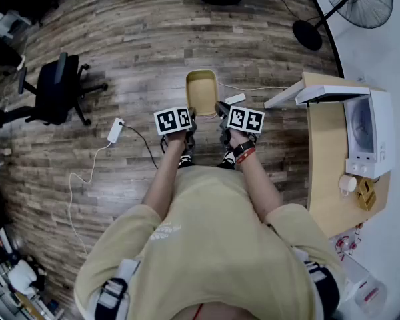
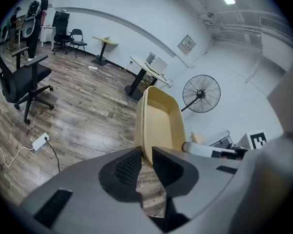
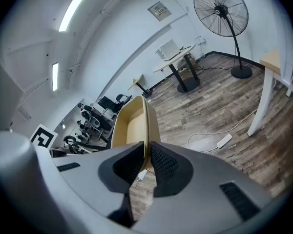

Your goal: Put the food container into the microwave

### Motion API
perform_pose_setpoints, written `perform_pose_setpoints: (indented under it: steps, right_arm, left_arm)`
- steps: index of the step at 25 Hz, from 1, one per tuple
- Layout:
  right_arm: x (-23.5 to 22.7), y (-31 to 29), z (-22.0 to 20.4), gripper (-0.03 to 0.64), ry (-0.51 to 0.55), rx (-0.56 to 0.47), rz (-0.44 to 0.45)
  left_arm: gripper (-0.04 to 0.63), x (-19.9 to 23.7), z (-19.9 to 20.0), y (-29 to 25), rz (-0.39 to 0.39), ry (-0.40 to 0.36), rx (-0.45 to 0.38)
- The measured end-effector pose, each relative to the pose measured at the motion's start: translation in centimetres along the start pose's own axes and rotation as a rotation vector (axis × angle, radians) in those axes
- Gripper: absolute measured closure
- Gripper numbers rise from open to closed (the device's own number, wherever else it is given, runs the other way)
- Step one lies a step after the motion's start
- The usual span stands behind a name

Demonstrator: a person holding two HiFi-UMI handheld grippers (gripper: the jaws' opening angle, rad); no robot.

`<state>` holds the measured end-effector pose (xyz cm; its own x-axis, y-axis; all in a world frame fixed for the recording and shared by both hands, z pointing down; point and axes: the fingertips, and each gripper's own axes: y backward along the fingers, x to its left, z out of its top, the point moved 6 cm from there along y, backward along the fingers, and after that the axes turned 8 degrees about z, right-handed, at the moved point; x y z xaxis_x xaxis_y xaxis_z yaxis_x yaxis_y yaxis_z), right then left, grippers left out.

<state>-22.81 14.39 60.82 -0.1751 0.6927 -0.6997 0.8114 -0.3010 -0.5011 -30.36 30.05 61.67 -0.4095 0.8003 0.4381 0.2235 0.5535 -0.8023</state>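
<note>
A tan, empty food container (image 1: 202, 91) is held out in front of the person, above the wooden floor. My left gripper (image 1: 190, 116) is shut on its left rim, and my right gripper (image 1: 220, 109) is shut on its right rim. In the left gripper view the container (image 2: 160, 121) stands on edge between the pads, with its inside facing right. In the right gripper view the container (image 3: 131, 126) wall is pinched between the jaws too. The white microwave (image 1: 368, 133) sits on a wooden table (image 1: 327, 179) at the right, its door (image 1: 331, 93) swung open.
A black office chair (image 1: 56, 95) stands at the left. A power strip (image 1: 115, 131) with a cable lies on the floor near the left gripper, and another (image 1: 235, 99) beyond the container. A standing fan (image 1: 355, 7) is at the back right. Small items (image 1: 364, 192) sit on the table.
</note>
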Motion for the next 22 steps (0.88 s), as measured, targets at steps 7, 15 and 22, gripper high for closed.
perform_pose_setpoints:
  steps: [7, 15, 22]
  right_arm:
    - [1.3, -1.3, -2.0, 0.555, -0.04, -0.025, -0.037]
    - [2.0, -0.4, -5.2, 0.555, -0.102, -0.078, -0.132]
    - [-1.7, 3.6, -8.1, 0.557, -0.246, -0.13, -0.243]
  left_arm:
    - [0.512, 2.5, -0.1, 0.4, -0.013, -0.015, 0.045]
    - [0.512, 3.7, -1.3, -0.4, -0.079, -0.09, 0.168]
    - [0.511, -0.2, -3.9, -3.2, -0.122, -0.243, 0.318]
